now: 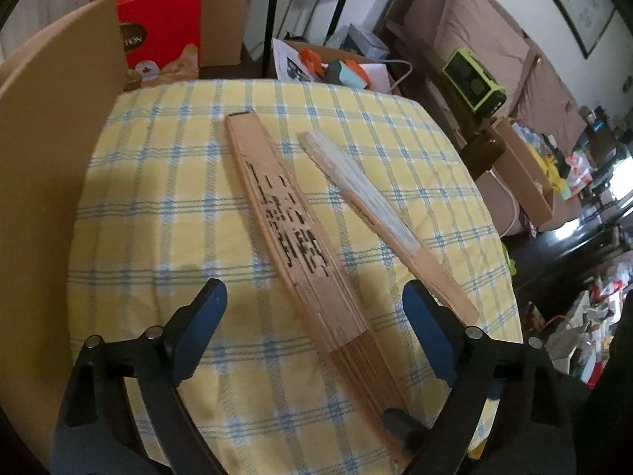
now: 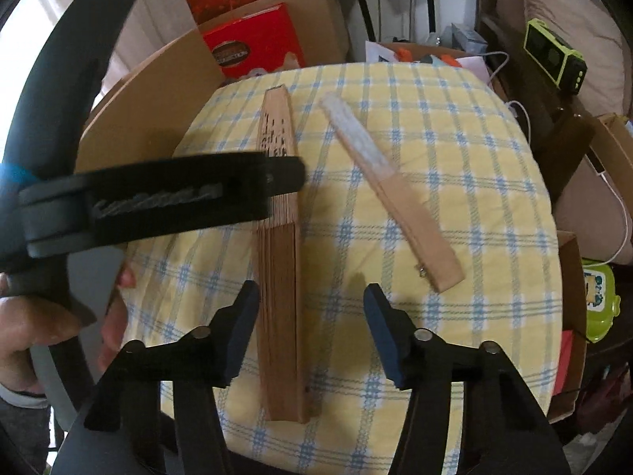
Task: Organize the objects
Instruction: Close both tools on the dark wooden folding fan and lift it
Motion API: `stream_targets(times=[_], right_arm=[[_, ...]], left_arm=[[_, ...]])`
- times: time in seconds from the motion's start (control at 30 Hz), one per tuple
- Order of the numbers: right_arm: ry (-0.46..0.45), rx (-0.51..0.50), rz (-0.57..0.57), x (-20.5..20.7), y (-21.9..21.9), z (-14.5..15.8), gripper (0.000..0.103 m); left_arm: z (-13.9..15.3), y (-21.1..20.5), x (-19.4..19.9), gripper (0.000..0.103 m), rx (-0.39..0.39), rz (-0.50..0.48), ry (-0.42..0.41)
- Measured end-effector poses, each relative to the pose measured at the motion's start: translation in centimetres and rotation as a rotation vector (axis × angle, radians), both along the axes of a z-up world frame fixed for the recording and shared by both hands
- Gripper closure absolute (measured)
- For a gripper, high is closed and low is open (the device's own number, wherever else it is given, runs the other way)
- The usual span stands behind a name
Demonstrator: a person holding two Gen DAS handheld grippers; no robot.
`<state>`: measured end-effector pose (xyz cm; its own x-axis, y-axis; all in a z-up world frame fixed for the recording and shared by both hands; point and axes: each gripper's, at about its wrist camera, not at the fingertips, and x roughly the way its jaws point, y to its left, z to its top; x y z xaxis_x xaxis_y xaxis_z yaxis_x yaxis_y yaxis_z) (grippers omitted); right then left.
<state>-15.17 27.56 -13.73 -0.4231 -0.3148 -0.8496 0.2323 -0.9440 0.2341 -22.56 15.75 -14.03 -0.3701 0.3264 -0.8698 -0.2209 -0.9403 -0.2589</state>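
Two folded fans lie on a table with a yellow and blue checked cloth [image 1: 158, 213]. The bigger carved wooden fan [image 1: 292, 245] lies lengthwise in the middle; it also shows in the right wrist view [image 2: 279, 277]. A slimmer fan with white paper [image 1: 379, 213] lies to its right, apart from it, also in the right wrist view [image 2: 391, 194]. My left gripper [image 1: 314, 303] is open, its fingers either side of the big fan's handle end. My right gripper [image 2: 310, 306] is open, just above the big fan's near end. The left gripper's body [image 2: 150, 198] crosses over the big fan.
A cardboard sheet [image 1: 47, 158] stands along the table's left edge. A red box [image 1: 162, 31] stands at the back. Cardboard boxes with clutter [image 1: 328, 67] sit beyond the far edge. A green device [image 1: 472, 83] and a sofa are at the right.
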Motion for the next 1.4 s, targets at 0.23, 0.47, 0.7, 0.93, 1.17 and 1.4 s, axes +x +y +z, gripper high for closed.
stream_targets(times=[0.23, 0.47, 0.7, 0.93, 1.17, 1.4], right_arm=[[0.021, 0.004, 0.016, 0.1, -0.5, -0.6, 0.059], [0.038, 0.031, 0.029, 0.1, -1.0, -0.6, 0.062], [0.060, 0.073, 0.070, 0.2, -2.2, -0.4, 0.081], [0.064, -0.009, 0.062, -0.4, -1.4, 0.1, 0.092], [0.064, -0.150, 0.026, -1.7, 0.3, 0.9, 0.075], [0.044, -0.309, 0.030, -3.9, 0.5, 1.0, 0.061]], left_arm=[[-1.1, 1.2, -0.6, 0.022, -0.019, -0.024, -0.010], [-1.3, 2.6, -0.9, 0.022, -0.067, -0.036, 0.023], [-1.0, 2.4, -1.0, 0.060, -0.102, -0.034, 0.059], [0.5, 1.1, -0.9, 0.064, -0.060, -0.006, 0.096], [3.1, 0.3, -0.1, 0.067, 0.002, -0.011, 0.137], [4.2, -0.2, 0.5, 0.069, 0.052, -0.004, 0.141]])
